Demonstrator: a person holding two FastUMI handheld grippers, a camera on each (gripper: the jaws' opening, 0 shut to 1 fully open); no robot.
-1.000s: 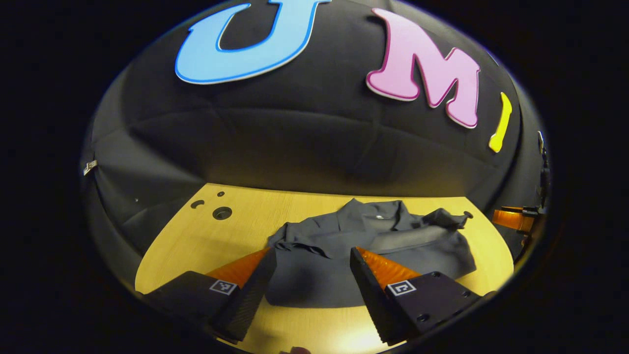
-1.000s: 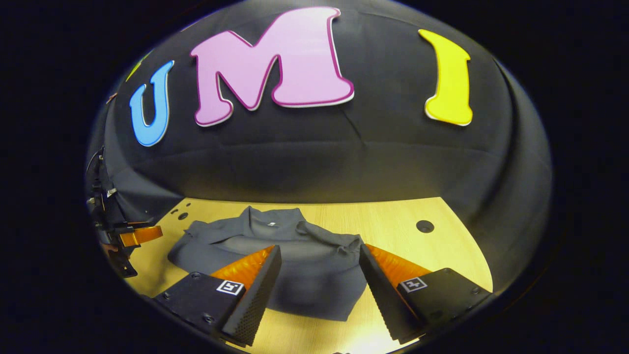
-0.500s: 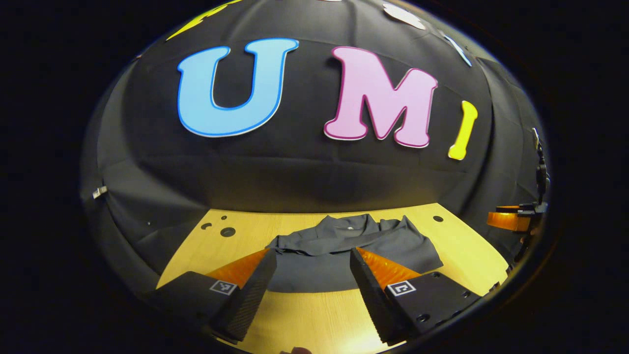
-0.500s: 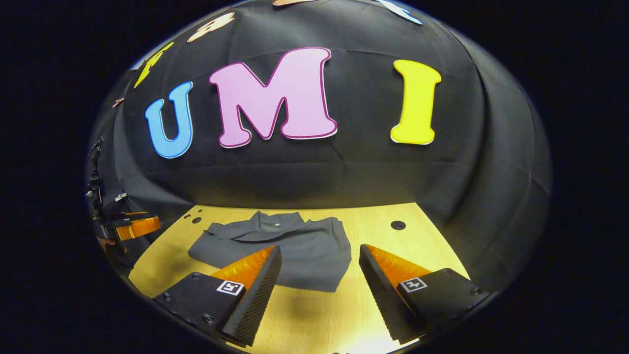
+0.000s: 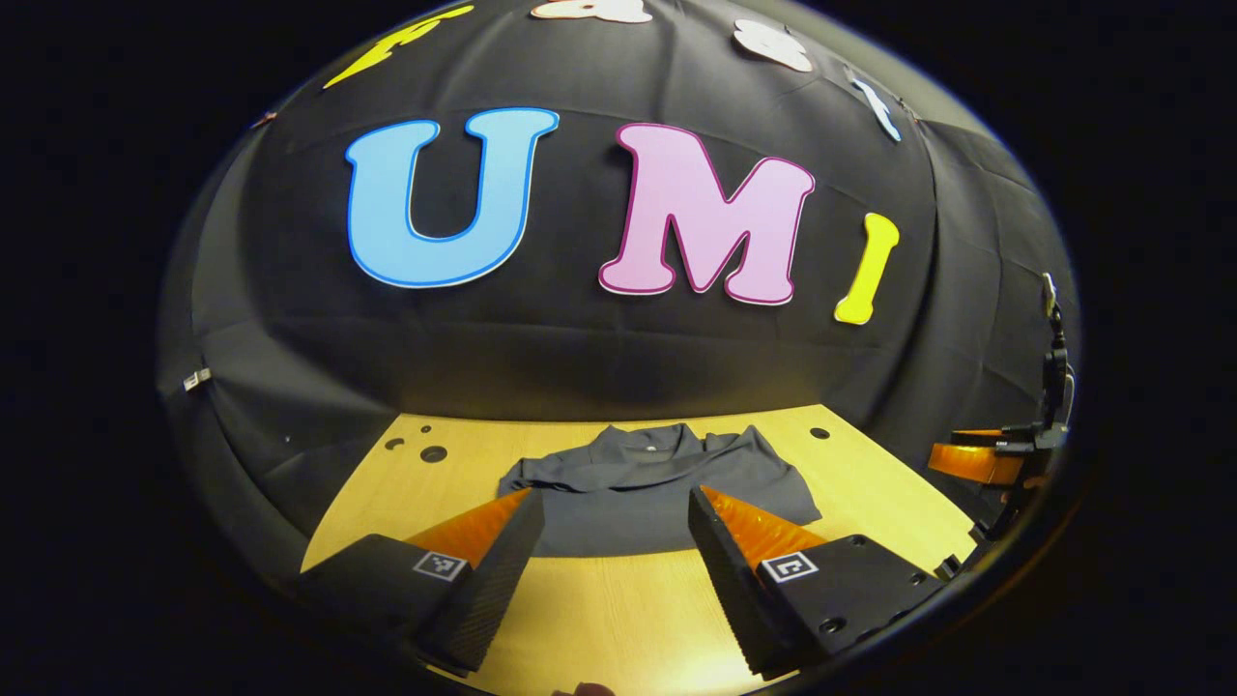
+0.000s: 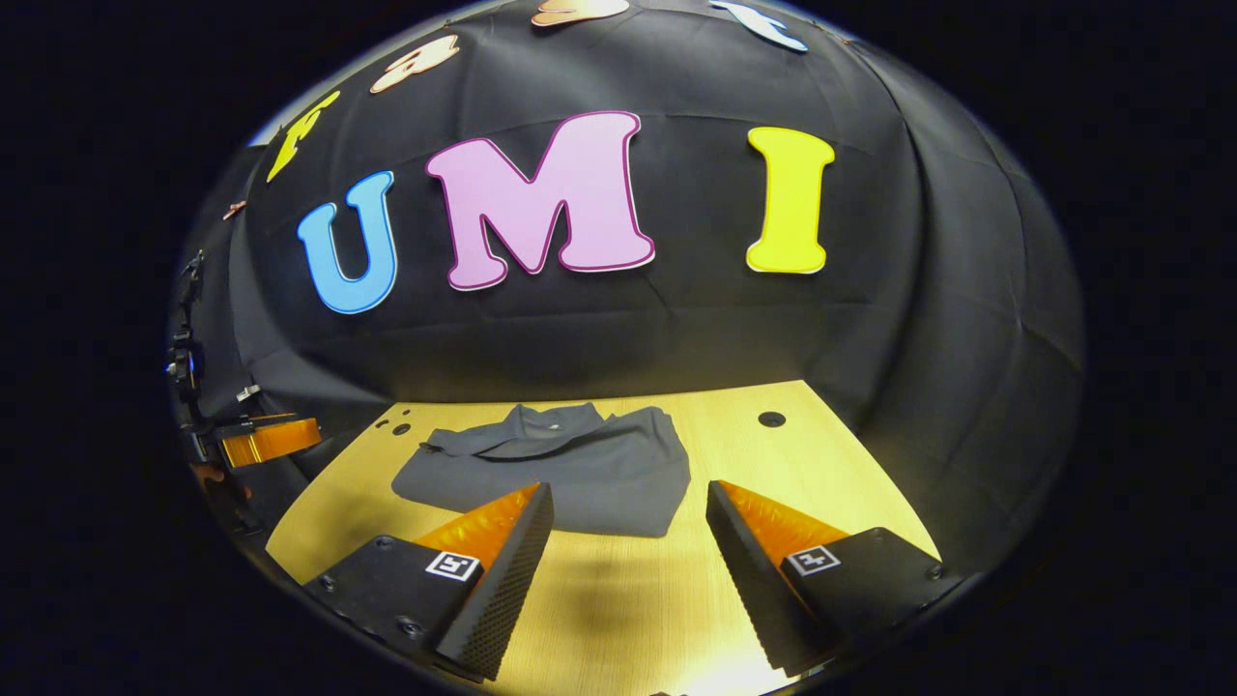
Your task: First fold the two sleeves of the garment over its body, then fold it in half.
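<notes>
I see a wooden table (image 5: 618, 619) in front of a black cloth wall. A dark collared garment (image 5: 657, 478) lies flat at the middle of the table, toward the far edge, collar pointing away from me.

In the left gripper view, my left gripper (image 5: 616, 570) hovers over the near part of the table, its fingers spread wide and empty, the garment's near hem showing just beyond the tips. At the far right edge of that view I can make out part of my other gripper.

In the right gripper view, my right gripper (image 6: 628, 570) also hangs over bare table, fingers released and grasping nothing. The garment (image 6: 560, 469) lies ahead and left of it, apart from the tips.

Both sleeves look tucked in over the body, since the cloth forms a compact block with no sleeve trailing out. I judge the sleeve step done and the halving fold either next or already made; I cannot tell how many layers lie there. If it remains, I need to bring both grippers forward to the near hem corners, pinch them, and carry the hem up to the collar.
</notes>
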